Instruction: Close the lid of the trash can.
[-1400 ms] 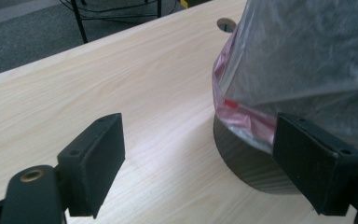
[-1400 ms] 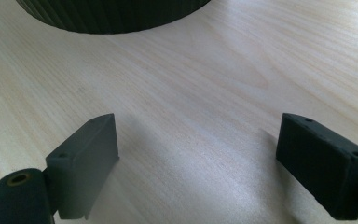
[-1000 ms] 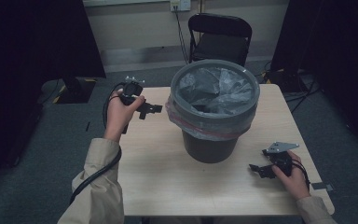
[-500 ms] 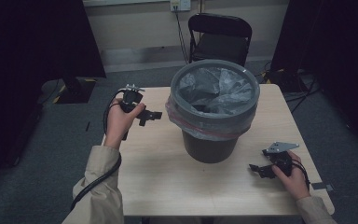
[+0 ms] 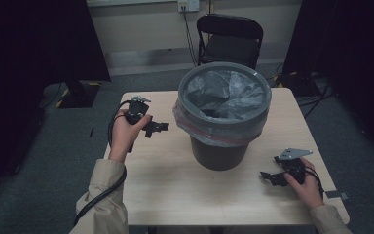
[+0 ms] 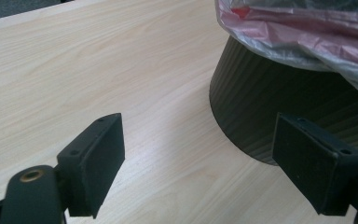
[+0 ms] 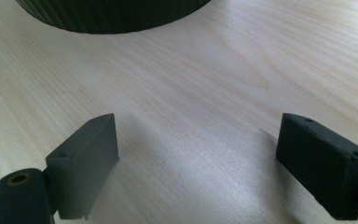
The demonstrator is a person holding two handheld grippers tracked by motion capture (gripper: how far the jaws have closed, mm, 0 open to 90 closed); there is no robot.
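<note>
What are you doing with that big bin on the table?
A person sits at a wooden table with a gripper in each hand. A dark bin lined with a plastic bag stands in the middle. The left gripper is held up beside the bin, pointing toward it, with its jaws wide apart and nothing between them. The right gripper sits low by the table's near right corner, also open and empty. Nothing is being held or touched at this moment.
</note>
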